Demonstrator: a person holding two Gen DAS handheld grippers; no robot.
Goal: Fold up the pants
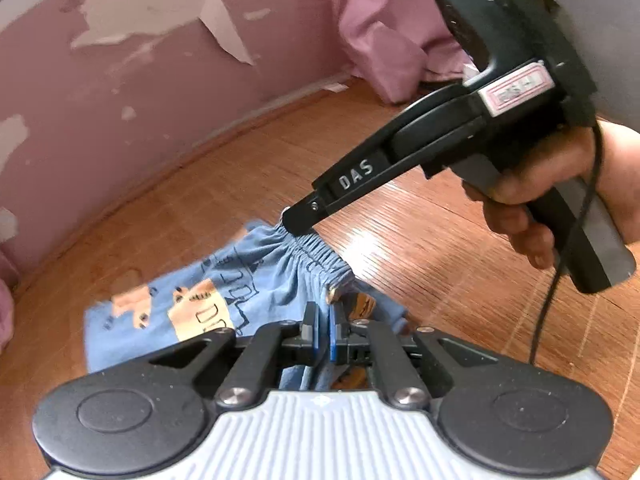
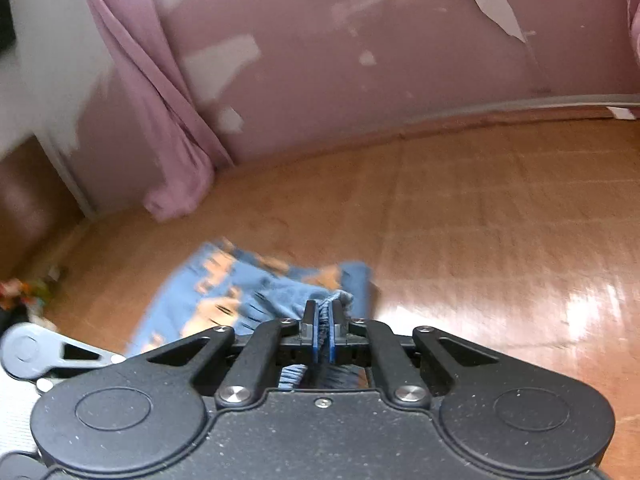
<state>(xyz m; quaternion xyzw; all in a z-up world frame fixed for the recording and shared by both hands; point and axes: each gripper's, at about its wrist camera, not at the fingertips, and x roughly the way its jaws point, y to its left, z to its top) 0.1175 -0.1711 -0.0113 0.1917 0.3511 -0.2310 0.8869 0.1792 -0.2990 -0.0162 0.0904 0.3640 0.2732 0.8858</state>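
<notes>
Pants [image 1: 240, 300] of blue cotton, printed with tan patches and dark lettering, hung over the wooden floor [image 1: 280, 160] in my left wrist view, their gathered elastic waistband [image 1: 316, 256] stretched between my two tools. My left gripper [image 1: 323, 320] was clamped on one end of that waistband, its blue pads pressed together with cloth between them and more cloth showing below the fingers. My right gripper [image 1: 294, 220] came in from the upper right, black and marked DAS, its tip pinching the far end of the waistband; a hand [image 1: 540, 192] held its handle, with a black cable [image 1: 560, 280] trailing down. Behind stood a pink wall [image 1: 120, 100] with peeling paint and a pink curtain [image 1: 380, 40] reaching the floor.

From the right wrist view, badly blurred, my right gripper [image 2: 324, 320] was closed on the bunched blue waistband [image 2: 340, 300], fabric caught between its pads. The rest of the pants [image 2: 224, 288] draped away to the left above the floor [image 2: 480, 220]. A grey part of my left gripper [image 2: 40, 348] showed at the left edge, and the pink curtain [image 2: 172, 140] hung in the corner against the peeling wall [image 2: 360, 60].
</notes>
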